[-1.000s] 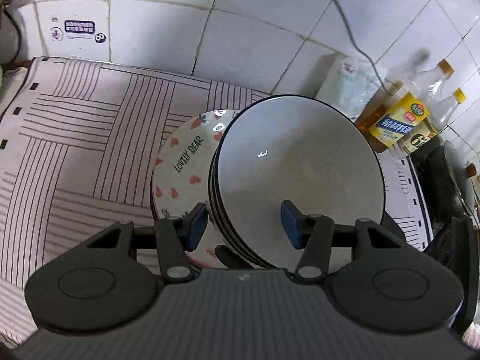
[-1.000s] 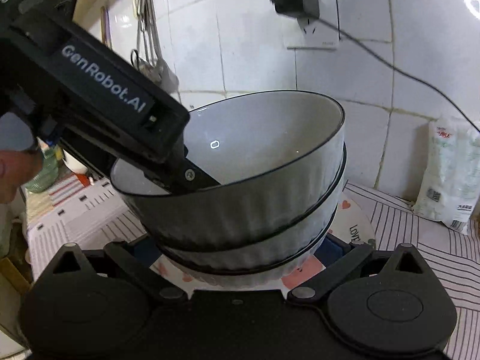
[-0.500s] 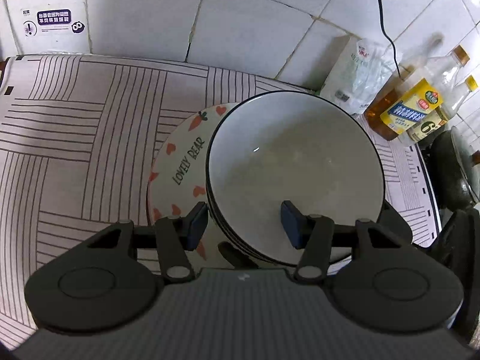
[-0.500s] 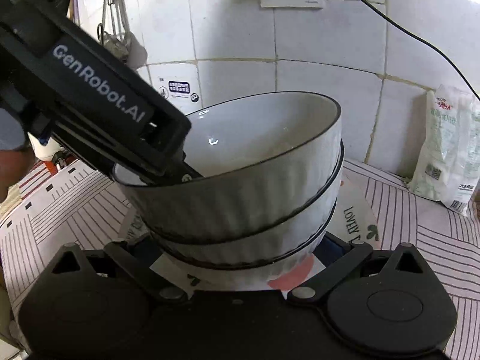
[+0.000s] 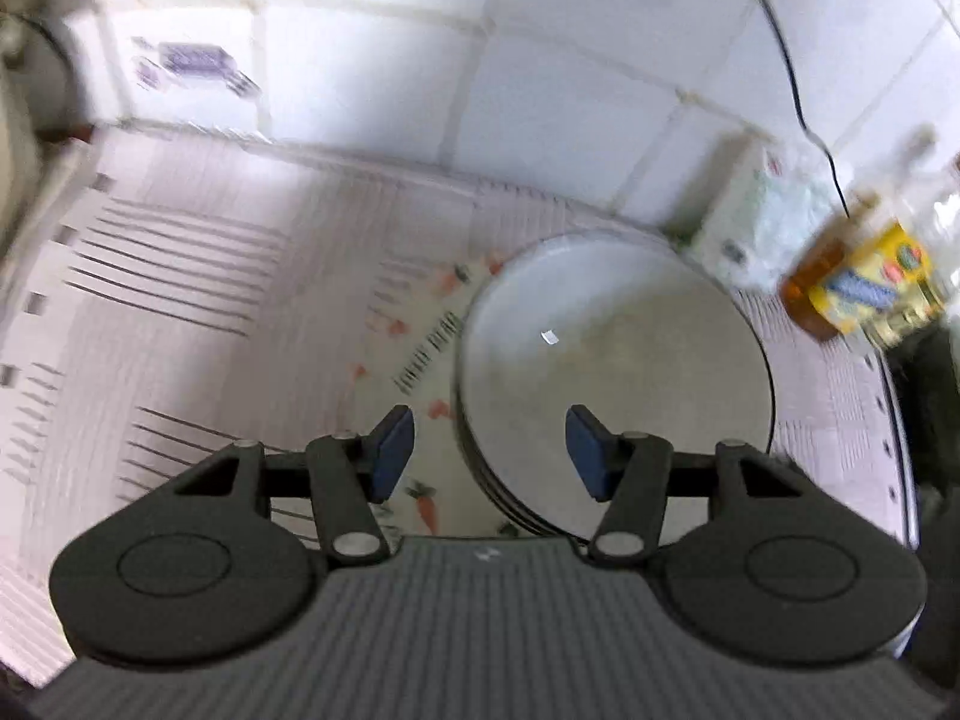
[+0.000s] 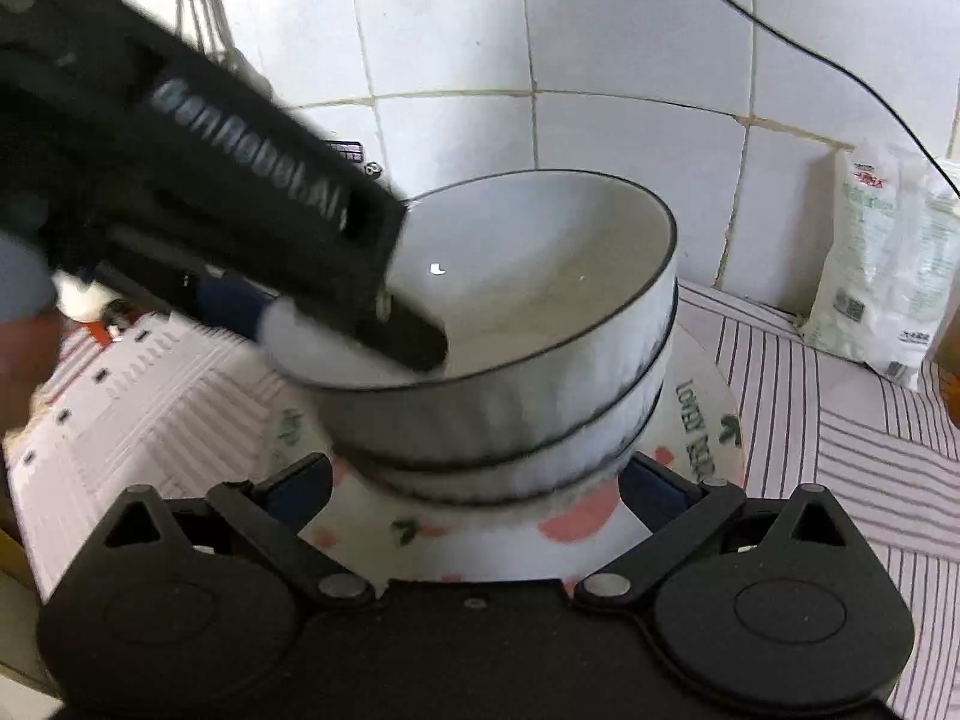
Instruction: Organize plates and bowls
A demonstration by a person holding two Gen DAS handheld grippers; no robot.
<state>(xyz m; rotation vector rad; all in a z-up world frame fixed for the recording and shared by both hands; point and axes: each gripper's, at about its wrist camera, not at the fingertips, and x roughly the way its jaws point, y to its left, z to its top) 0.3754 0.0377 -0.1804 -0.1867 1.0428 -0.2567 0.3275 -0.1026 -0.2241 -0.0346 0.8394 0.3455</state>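
Left tongs straddle the bowl rim without pinching it; right tongs stand wide around the stack's base.

To the left of the left tongs lies the striped cloth-covered counter. Ahead of them the round white carrot-printed plate carries the stack of ribbed grey black-rimmed bowls; one blue pad sits outside the near rim and one inside, both apart from it. The right tongs flank the lowest bowl without touching. Judged from this, the stack is set down, so each pair of tongs should back away level and slowly, lest a pad catch a rim and tip the bowls.
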